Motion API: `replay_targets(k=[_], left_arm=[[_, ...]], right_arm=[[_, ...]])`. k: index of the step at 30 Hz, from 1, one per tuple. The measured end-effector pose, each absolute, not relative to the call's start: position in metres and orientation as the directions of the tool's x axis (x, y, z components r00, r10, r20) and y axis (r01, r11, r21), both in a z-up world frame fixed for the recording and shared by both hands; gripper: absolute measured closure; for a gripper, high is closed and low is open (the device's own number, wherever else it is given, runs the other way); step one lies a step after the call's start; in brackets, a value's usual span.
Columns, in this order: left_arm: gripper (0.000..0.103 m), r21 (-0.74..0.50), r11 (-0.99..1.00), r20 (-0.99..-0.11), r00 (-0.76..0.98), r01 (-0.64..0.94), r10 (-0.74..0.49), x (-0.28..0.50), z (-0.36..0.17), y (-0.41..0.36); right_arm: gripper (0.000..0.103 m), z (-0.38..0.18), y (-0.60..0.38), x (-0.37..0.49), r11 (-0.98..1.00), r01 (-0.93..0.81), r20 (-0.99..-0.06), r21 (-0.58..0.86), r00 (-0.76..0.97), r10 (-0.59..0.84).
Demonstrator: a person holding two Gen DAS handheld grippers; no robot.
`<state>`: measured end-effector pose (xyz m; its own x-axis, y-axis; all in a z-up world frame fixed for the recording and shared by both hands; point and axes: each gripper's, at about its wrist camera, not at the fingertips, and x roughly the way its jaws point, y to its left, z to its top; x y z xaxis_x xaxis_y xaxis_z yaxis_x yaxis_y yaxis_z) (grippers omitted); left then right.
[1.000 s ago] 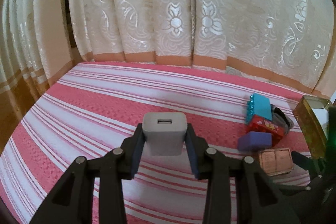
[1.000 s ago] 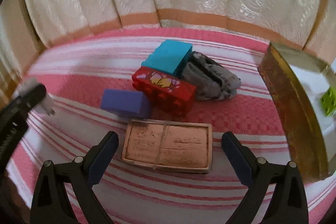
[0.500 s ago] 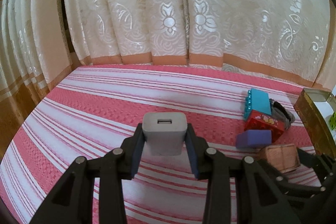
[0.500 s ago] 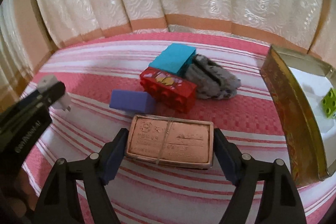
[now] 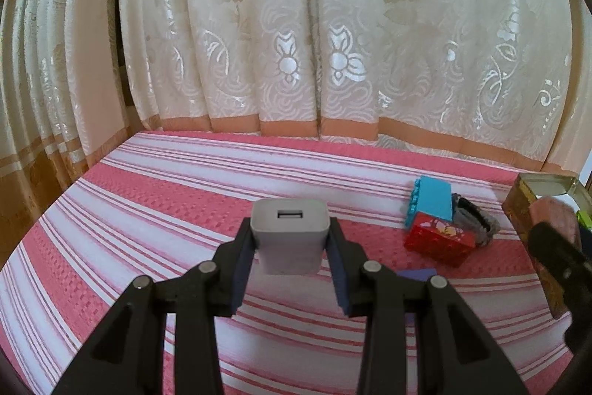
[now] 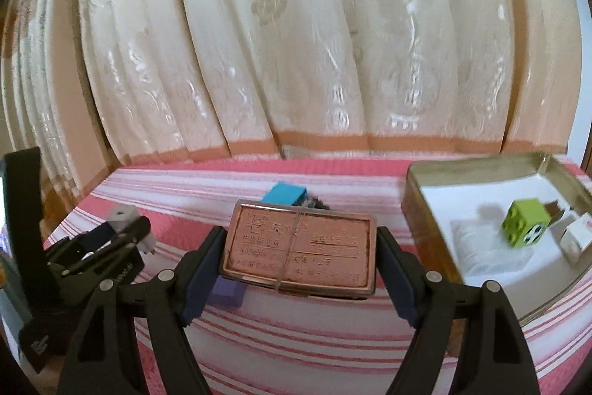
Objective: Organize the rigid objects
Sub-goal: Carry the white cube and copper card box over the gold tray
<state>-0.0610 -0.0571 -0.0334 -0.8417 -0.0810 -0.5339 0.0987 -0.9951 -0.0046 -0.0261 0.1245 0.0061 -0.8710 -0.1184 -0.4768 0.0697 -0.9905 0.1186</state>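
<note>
Left wrist cam: the left gripper (image 5: 290,239) was clamped on a white USB charger (image 5: 289,235), held up above the pink striped bedspread (image 5: 155,217). Over to the right sat a blue block (image 5: 433,204) touching a red block (image 5: 438,241).

Right wrist cam: the right gripper (image 6: 301,256) was squeezing a copper tin (image 6: 299,247) by its short ends, lifted off the bed. The open gold box (image 6: 425,206) stood just right of it, with a green block (image 6: 525,223) inside.
</note>
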Motion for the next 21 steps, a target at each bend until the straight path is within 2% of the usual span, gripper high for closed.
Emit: replay_targets(k=[5, 13, 21], left_arm=[[0.066, -0.018, -0.993, -0.527, -0.845, 0.118, -0.09, -0.057, -0.032, -0.054], [0.066, -0.038, -0.995, -0.502, -0.863, 0.089, -0.057, -0.046, -0.026, -0.034], [0.066, -0.026, -0.998, -0.5, -0.865, 0.059, -0.038, -0.044, -0.026, -0.005]], right_arm=[[0.022, 0.01, 0.136, -0.018, -0.993, 0.06, -0.446, 0.101, -0.89, -0.099], [0.022, 0.017, 0.157, -0.006, -0.982, 0.113, -0.374, 0.151, -0.913, -0.163], [0.022, 0.018, 0.171, -0.003, -0.988, 0.081, -0.37, 0.133, -0.921, -0.125]])
